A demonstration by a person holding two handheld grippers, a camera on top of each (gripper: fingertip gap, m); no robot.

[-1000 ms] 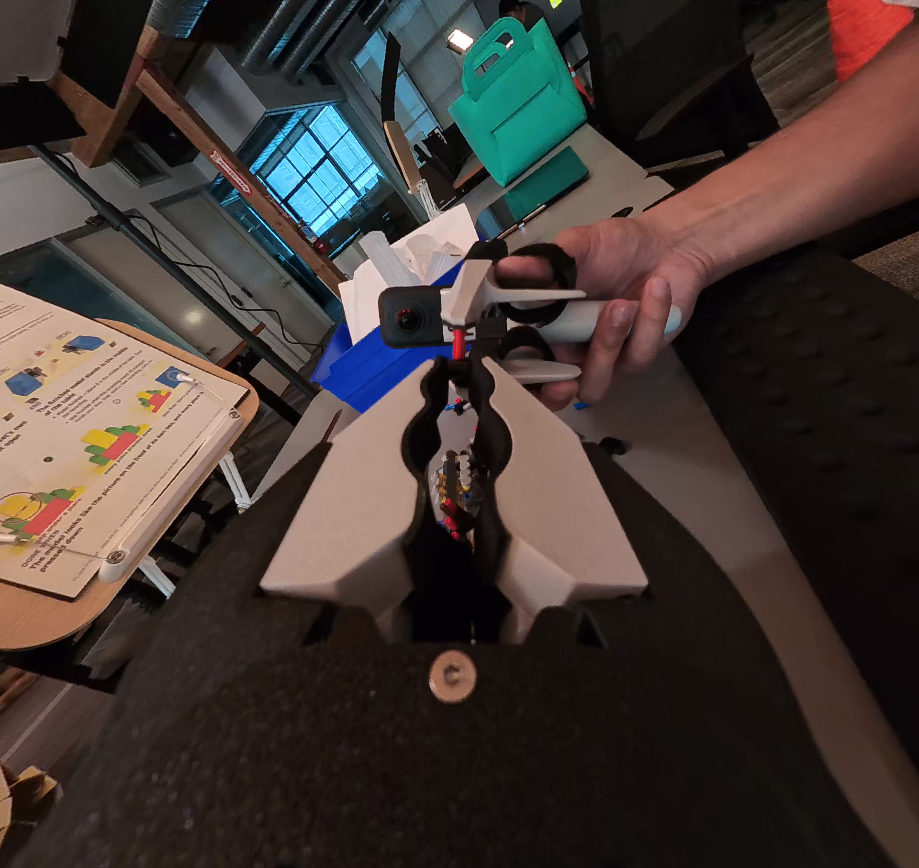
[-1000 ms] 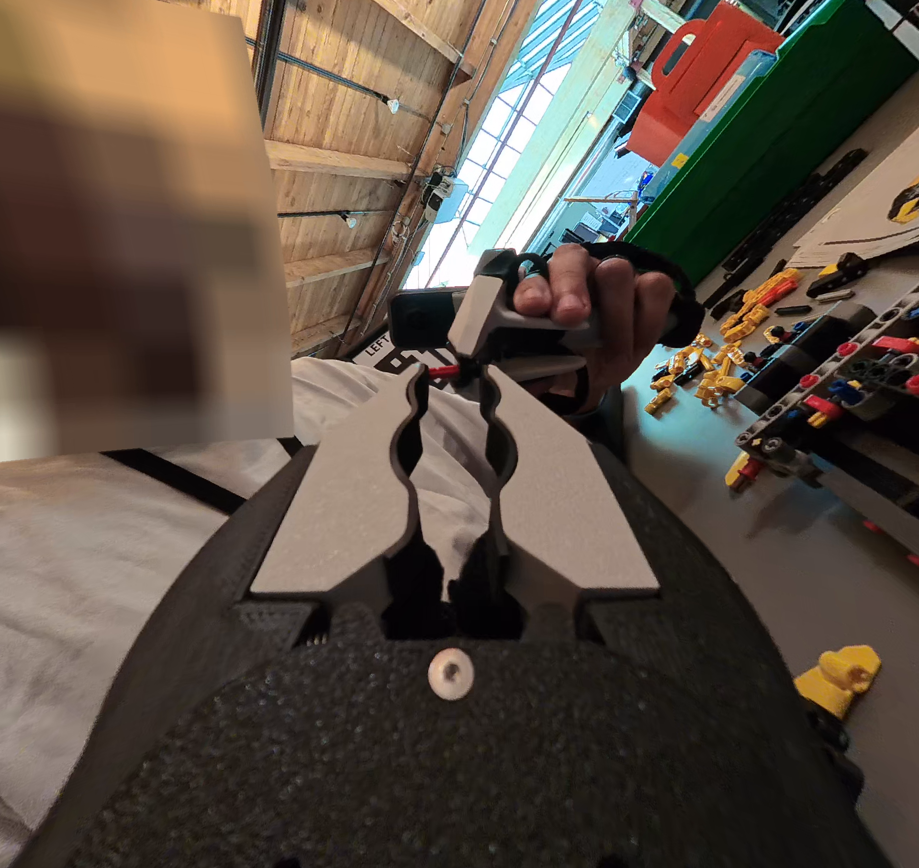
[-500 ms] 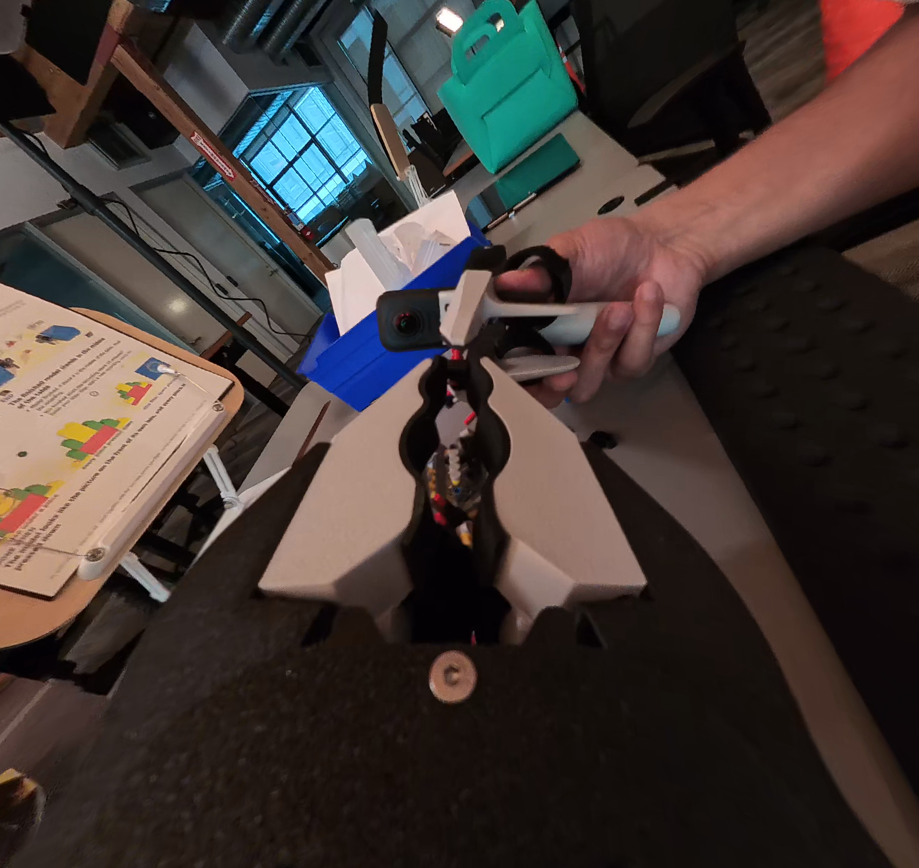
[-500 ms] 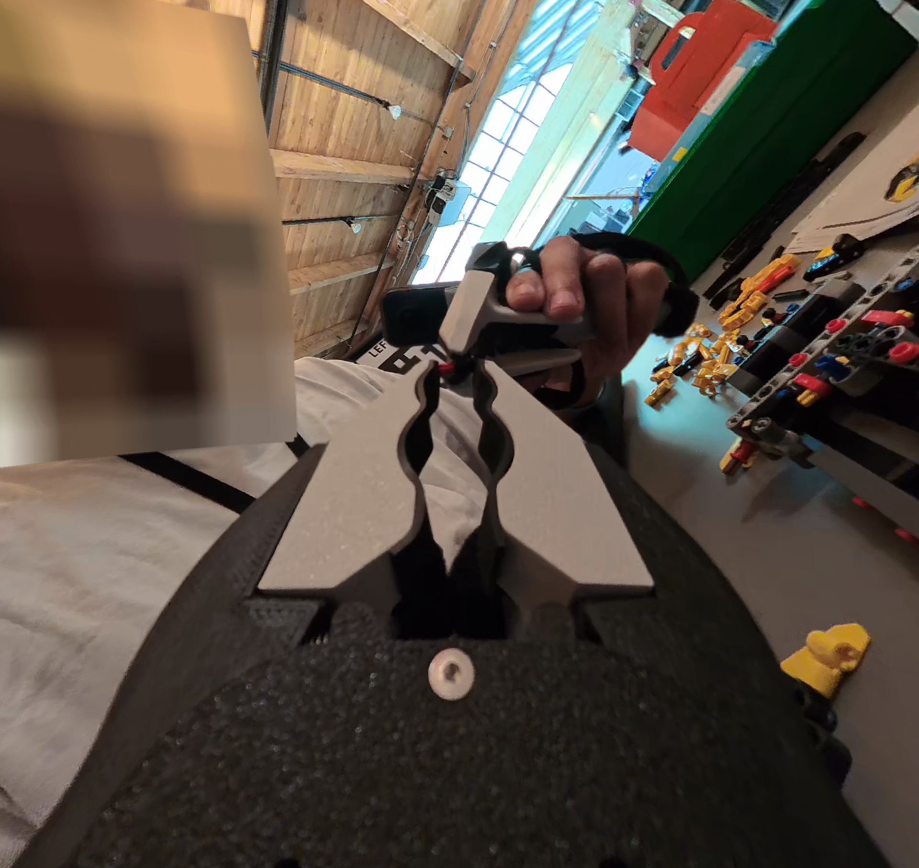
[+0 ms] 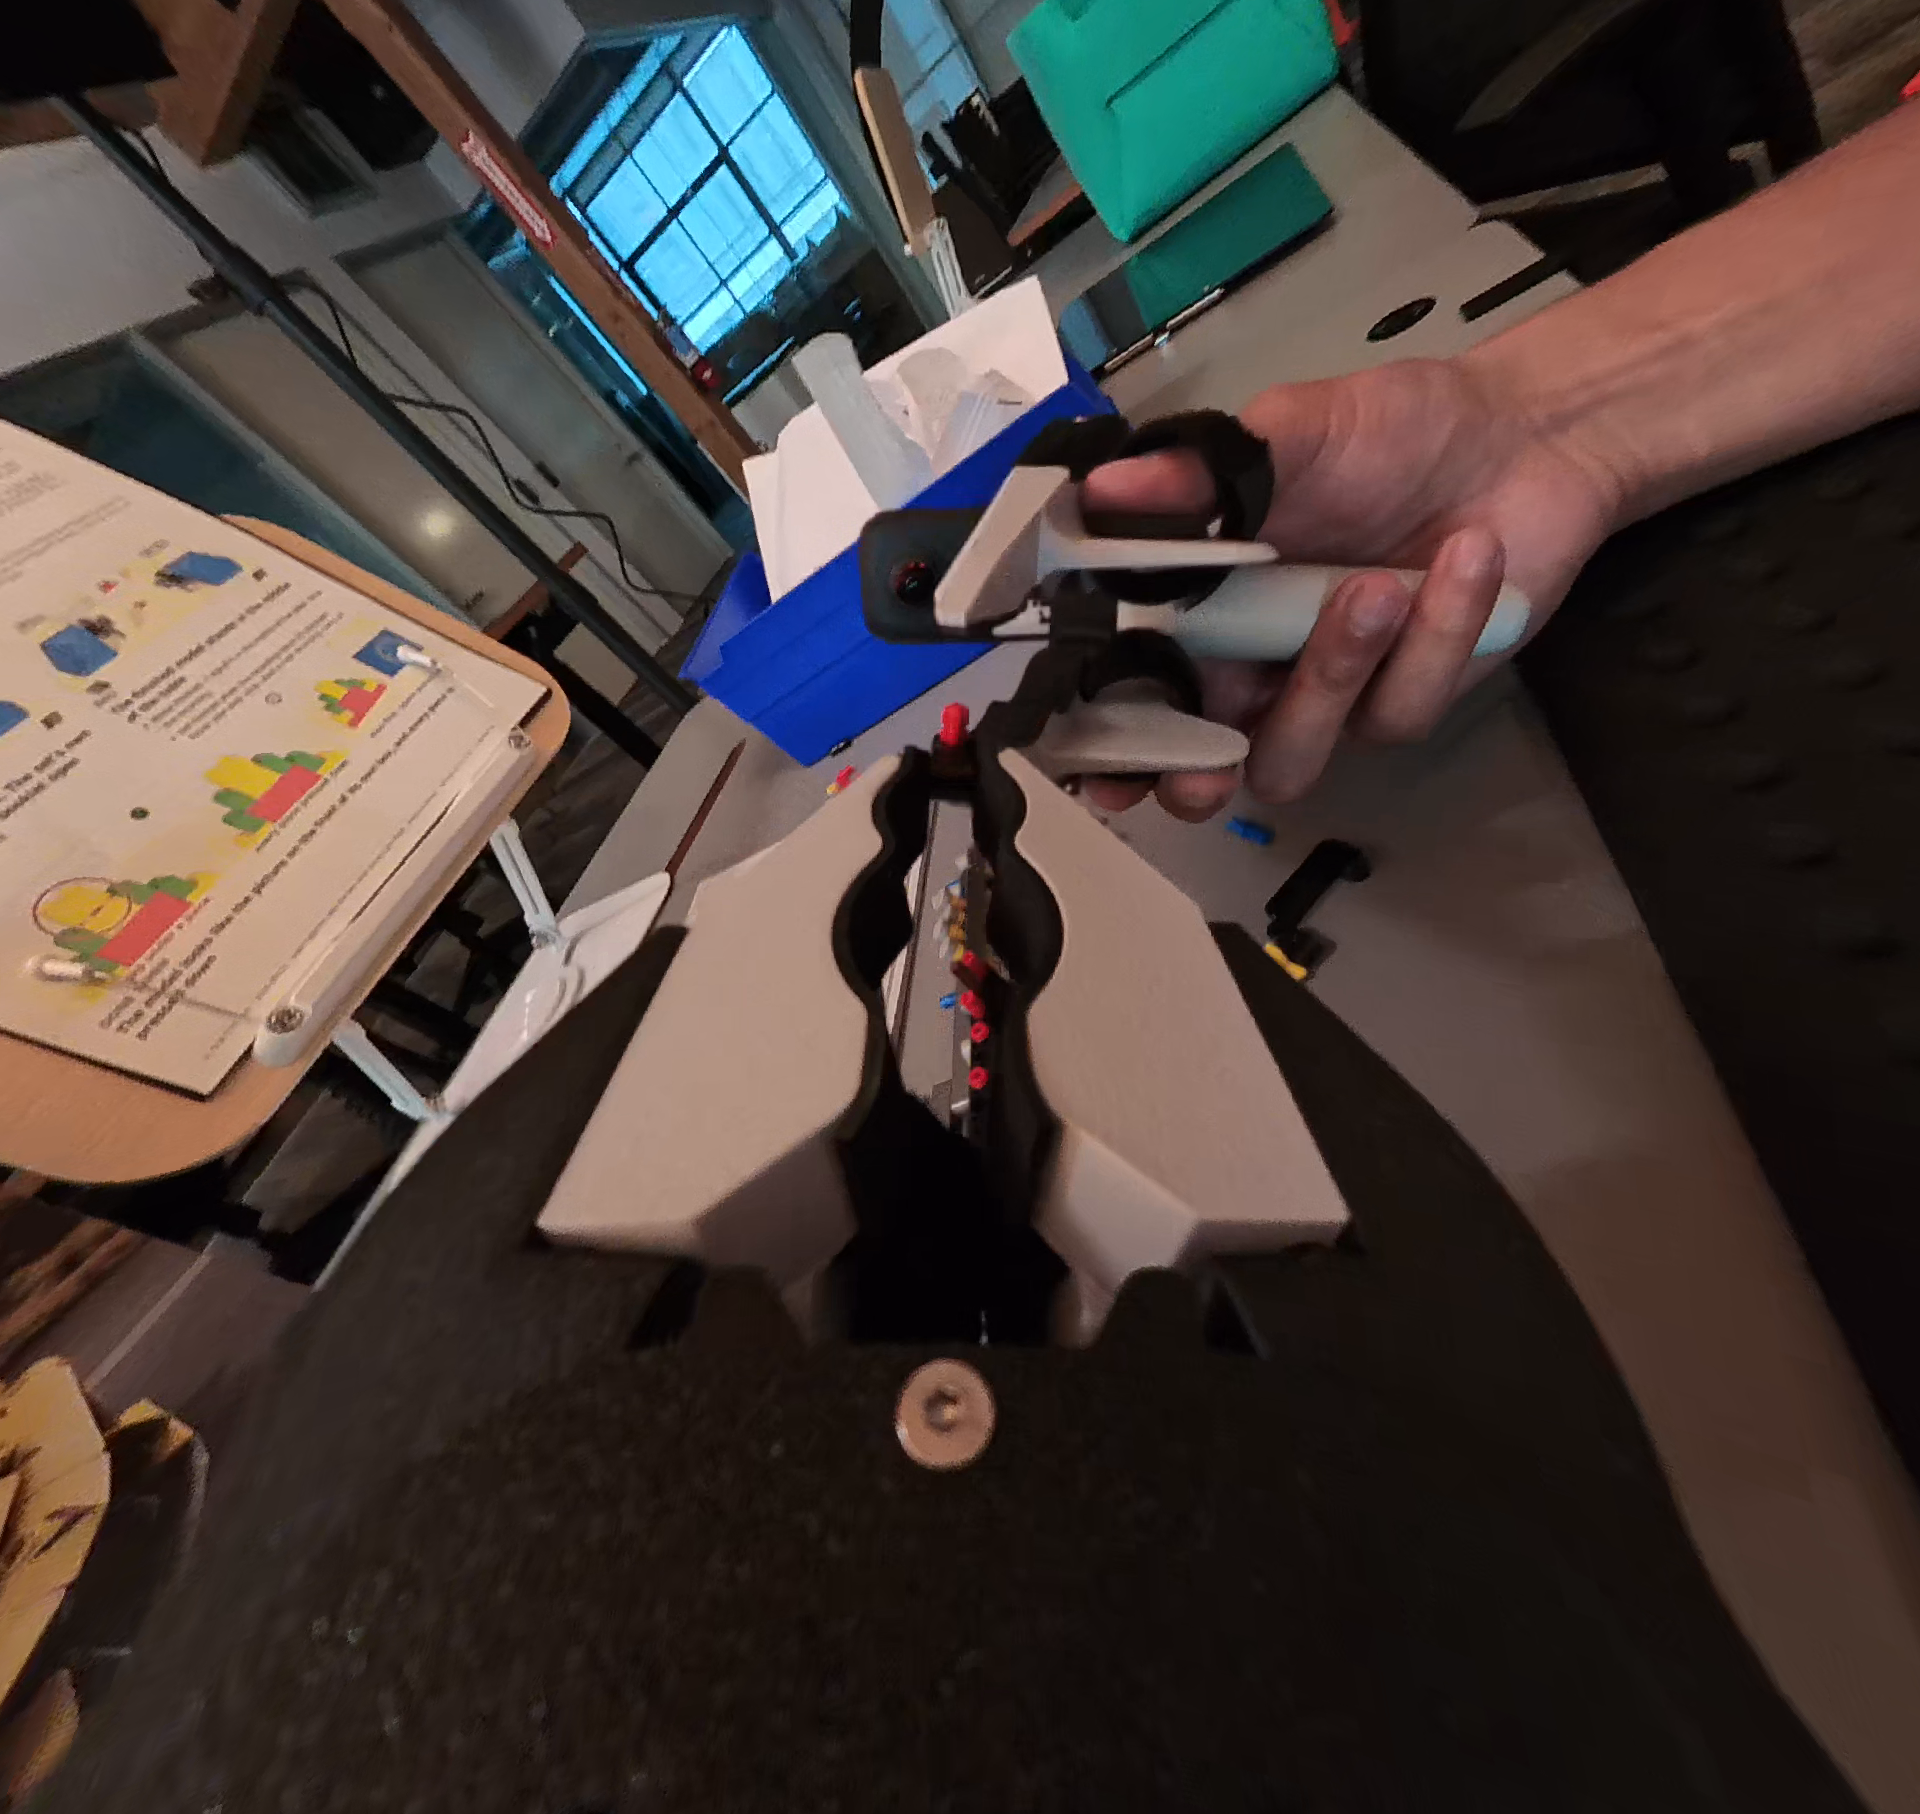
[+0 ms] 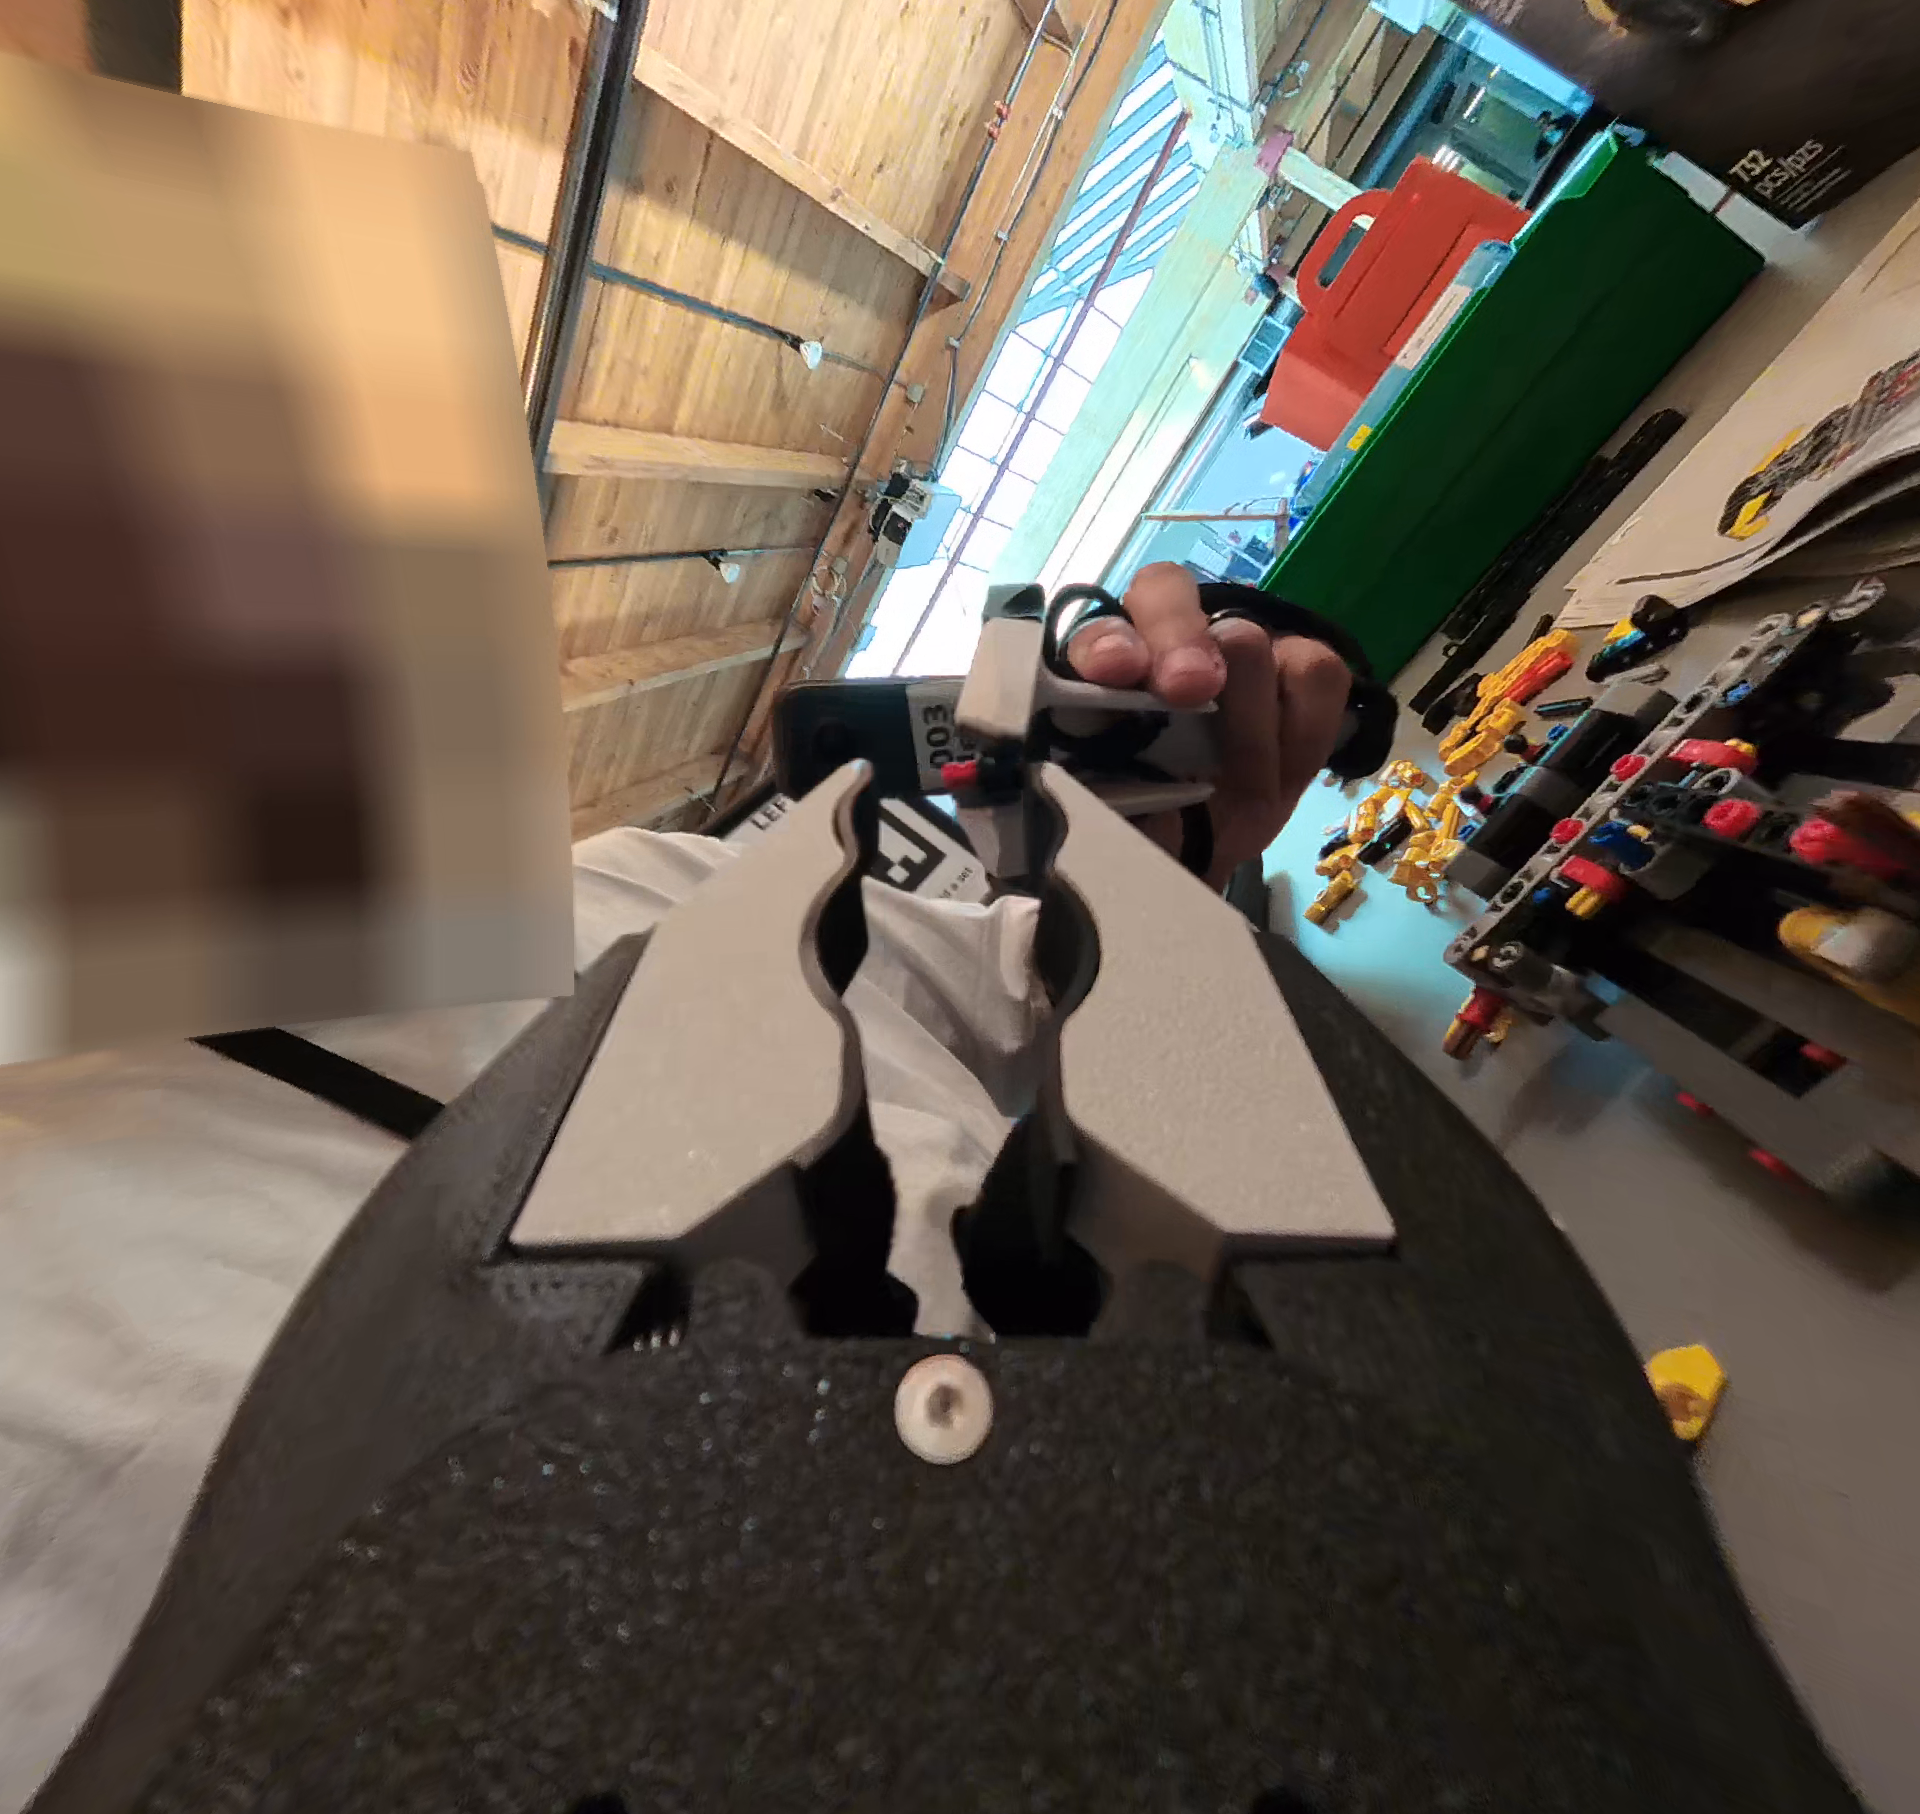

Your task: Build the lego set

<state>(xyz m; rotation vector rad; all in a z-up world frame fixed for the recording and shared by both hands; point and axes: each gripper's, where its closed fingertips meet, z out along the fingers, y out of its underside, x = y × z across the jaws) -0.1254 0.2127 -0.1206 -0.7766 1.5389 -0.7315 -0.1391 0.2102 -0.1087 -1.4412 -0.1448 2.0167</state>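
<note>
Red pin (image 5: 951, 728) small, stubby, seemingly pinched at left tool (image 5: 948, 777) tips, right tool (image 6: 948, 788) slightly spread.

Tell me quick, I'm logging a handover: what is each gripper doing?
Left gripper: closed on a red pin.
Right gripper: open, holding nothing.

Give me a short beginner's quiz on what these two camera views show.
1. True or false: the bin holding white paper is blue.
2. The small pin where the left hand-held gripper meets the right hand-held gripper is: A red, B green, C white.
3. Fill in: the loose pieces heaped beside the half-built model are mostly ____.
Key: 1 true; 2 A; 3 yellow.
</note>
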